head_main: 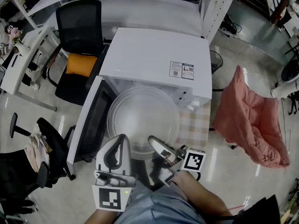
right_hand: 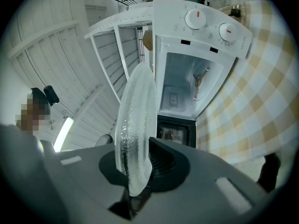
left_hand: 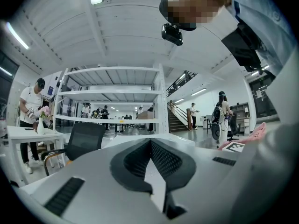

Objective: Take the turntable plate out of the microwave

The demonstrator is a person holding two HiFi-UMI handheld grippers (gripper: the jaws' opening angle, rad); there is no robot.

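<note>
Plate: round clear glass turntable plate, just outside open white microwave
Right tool: clamped on plate's near rim
Left tool: closed, empty, beside microwave door
Handling: likely heavy, slick, brittle; support the rim

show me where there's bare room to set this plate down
Bare: the checked cloth right of the turntable plate; also the flat top of the microwave, bar its sticker. Crowded: the open door blocks the left; the left hand-held gripper and right hand-held gripper fill the near edge.
</note>
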